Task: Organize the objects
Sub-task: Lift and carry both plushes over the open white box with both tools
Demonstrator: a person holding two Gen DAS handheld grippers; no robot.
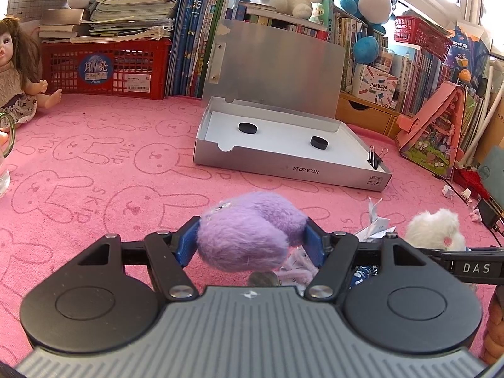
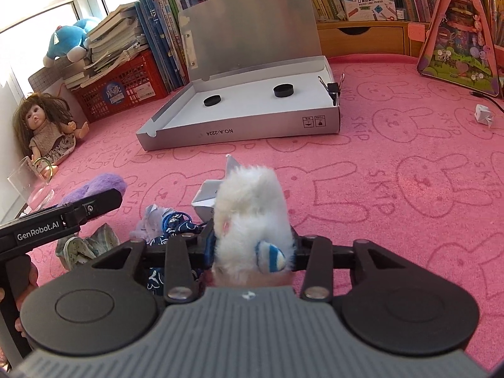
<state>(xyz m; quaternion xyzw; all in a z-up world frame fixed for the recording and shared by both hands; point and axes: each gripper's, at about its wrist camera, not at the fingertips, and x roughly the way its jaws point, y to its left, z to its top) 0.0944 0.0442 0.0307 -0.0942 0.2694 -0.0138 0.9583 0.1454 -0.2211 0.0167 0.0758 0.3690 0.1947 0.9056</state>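
My left gripper (image 1: 250,239) is shut on a purple plush toy (image 1: 249,230), held just above the pink mat. My right gripper (image 2: 252,245) is shut on a white plush toy (image 2: 249,208) with a blue striped part. The white toy also shows in the left wrist view (image 1: 433,228), and the purple toy in the right wrist view (image 2: 97,186). An open silver box (image 1: 283,170) lies ahead with its lid up; it holds two black discs (image 1: 248,127) (image 1: 318,142) and a black binder clip (image 1: 375,159). The box also shows in the right wrist view (image 2: 239,132).
Folded paper pieces (image 2: 204,198) and blue and grey cloth items (image 2: 176,223) lie on the mat between the grippers. A doll (image 2: 44,132) and a clear cup (image 2: 31,186) sit left. A red crate (image 1: 104,69), books and a pink triangular case (image 1: 434,135) line the back.
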